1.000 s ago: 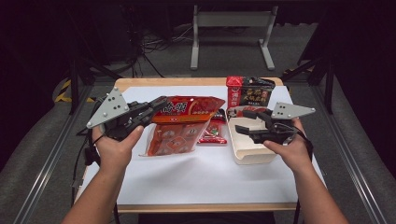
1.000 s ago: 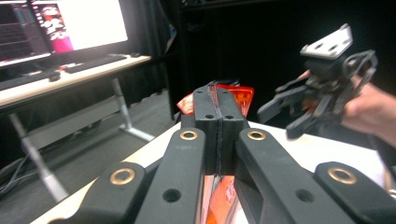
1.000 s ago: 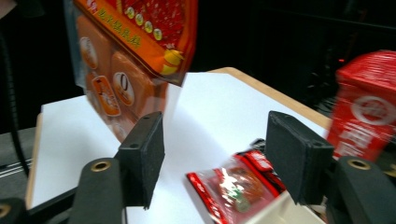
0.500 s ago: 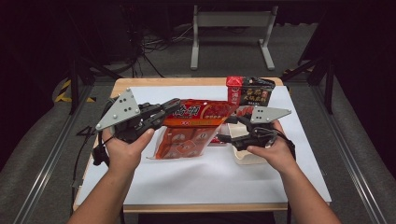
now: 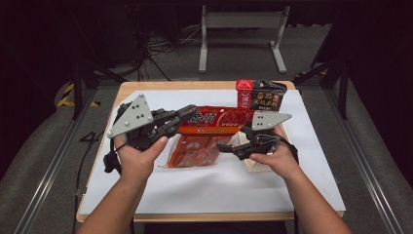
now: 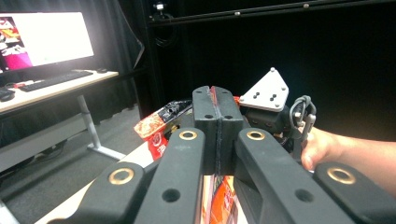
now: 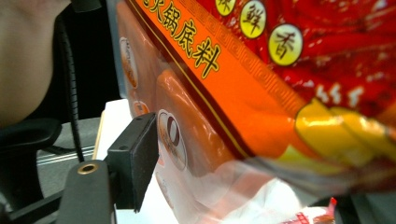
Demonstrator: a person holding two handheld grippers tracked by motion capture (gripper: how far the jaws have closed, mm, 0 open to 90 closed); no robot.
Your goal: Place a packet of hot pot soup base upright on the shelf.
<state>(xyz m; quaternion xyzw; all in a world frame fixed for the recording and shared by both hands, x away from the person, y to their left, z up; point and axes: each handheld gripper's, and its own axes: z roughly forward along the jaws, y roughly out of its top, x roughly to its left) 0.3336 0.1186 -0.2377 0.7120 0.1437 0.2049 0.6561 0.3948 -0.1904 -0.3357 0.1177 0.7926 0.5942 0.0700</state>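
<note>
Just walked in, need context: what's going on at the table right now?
A person works a two-jaw gripper in each hand. The left gripper is clamped shut on one end of a red and orange plastic food packet, holding it up over the white-covered table. The right gripper has come in at the packet's clear lower part; its jaws are open, have just been closing a little, and do not grip it. A red and black snack pack stands behind.

One red pouch (image 5: 214, 122), two hand-held grippers (image 5: 187, 113) (image 5: 225, 146)
</note>
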